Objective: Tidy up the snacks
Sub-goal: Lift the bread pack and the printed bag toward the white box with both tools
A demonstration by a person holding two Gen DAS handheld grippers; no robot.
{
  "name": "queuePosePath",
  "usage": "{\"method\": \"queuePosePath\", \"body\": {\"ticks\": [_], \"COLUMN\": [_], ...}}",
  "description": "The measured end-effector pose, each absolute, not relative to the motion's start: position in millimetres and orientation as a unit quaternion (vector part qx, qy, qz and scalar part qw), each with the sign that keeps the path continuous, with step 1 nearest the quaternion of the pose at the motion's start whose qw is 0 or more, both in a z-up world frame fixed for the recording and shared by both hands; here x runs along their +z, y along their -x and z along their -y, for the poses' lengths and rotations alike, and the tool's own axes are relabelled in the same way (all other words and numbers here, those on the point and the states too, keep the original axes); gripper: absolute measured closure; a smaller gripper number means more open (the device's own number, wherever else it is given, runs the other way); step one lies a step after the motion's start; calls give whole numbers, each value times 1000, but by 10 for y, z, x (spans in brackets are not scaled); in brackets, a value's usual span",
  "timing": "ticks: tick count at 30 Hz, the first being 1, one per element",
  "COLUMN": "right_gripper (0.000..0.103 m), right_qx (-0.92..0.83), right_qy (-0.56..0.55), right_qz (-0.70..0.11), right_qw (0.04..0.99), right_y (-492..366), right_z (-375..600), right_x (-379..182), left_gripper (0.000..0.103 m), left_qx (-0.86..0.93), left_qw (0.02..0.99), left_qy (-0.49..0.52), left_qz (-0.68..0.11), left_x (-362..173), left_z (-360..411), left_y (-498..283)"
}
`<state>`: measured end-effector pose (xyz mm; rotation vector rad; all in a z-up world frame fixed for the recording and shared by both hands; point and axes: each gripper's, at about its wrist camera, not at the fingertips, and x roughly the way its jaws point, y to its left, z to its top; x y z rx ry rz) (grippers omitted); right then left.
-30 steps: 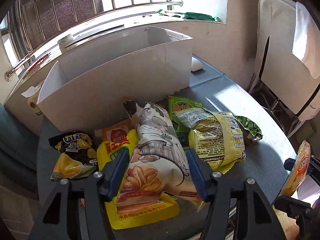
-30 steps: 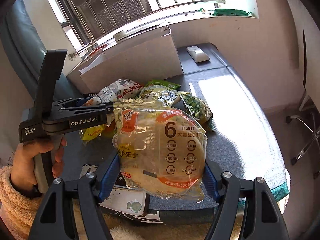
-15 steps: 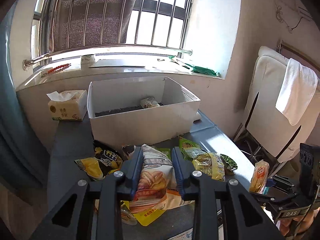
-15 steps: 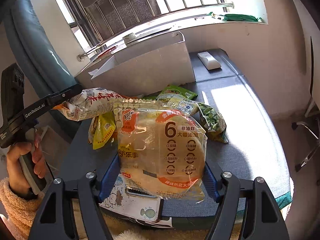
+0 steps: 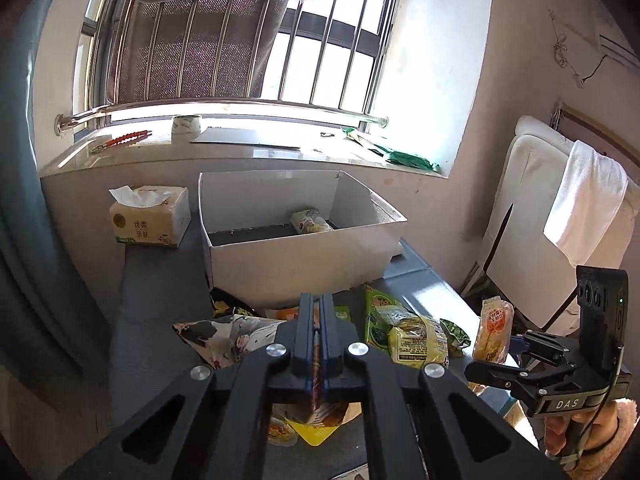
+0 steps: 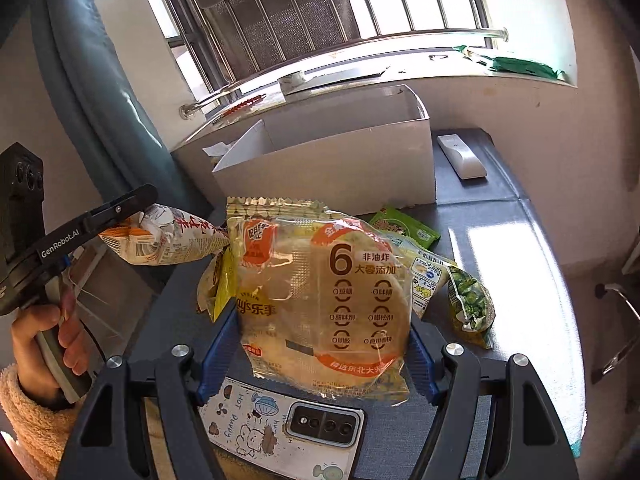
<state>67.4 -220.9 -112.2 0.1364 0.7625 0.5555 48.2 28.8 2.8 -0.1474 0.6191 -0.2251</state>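
My left gripper (image 5: 317, 312) is shut on the edge of a white cartoon-print snack bag (image 5: 228, 338), held above the table; the bag also shows in the right wrist view (image 6: 168, 240), hanging from the left gripper (image 6: 138, 210). My right gripper (image 6: 320, 344) is shut on a clear orange-and-yellow noodle packet (image 6: 324, 300), held upright above the table's front edge; it shows edge-on in the left wrist view (image 5: 492, 330). A white open box (image 5: 296, 256) stands at the back with one small snack (image 5: 310, 220) inside. Green and yellow snack bags (image 5: 404, 330) lie in front of it.
A tissue pack (image 5: 150, 216) stands left of the box. A white remote (image 6: 460, 156) lies right of the box. A phone (image 6: 288, 428) lies at the table's front edge. A green pea bag (image 6: 470, 304) lies to the right. A white chair (image 5: 560, 232) stands at right.
My left gripper closed on the cartoon-print bag, lifted it off the pile and drew back and up. My right gripper kept holding the noodle packet almost still.
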Motion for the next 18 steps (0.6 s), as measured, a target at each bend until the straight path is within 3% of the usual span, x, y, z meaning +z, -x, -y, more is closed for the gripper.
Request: {"method": "queuePosePath", "body": {"ticks": [4, 6, 8, 10, 18], "right_gripper": [26, 26, 26, 26, 26], "right_qx": [271, 272, 271, 273, 288], "right_qy": [-61, -61, -65, -68, -61], "right_qz": [-373, -378, -381, -383, -389], "right_qw": [885, 883, 882, 880, 873], "right_y": [-634, -616, -610, -603, -599], "right_z": [2177, 2186, 2207, 2216, 2115], "right_x": [-1181, -1219, -1249, -1268, -1331], "left_gripper": [98, 77, 25, 10, 8], "left_qx": [-93, -68, -40, -12, 38], "left_qw": [936, 935, 933, 928, 883], "left_qy": [73, 66, 81, 104, 185], "left_qz": [-331, -341, -349, -356, -429], "left_x": [-169, -271, -400, -522, -966], "left_z": [-332, -383, -500, -643, -825], "left_y": [-358, -270, -166, -66, 47]}}
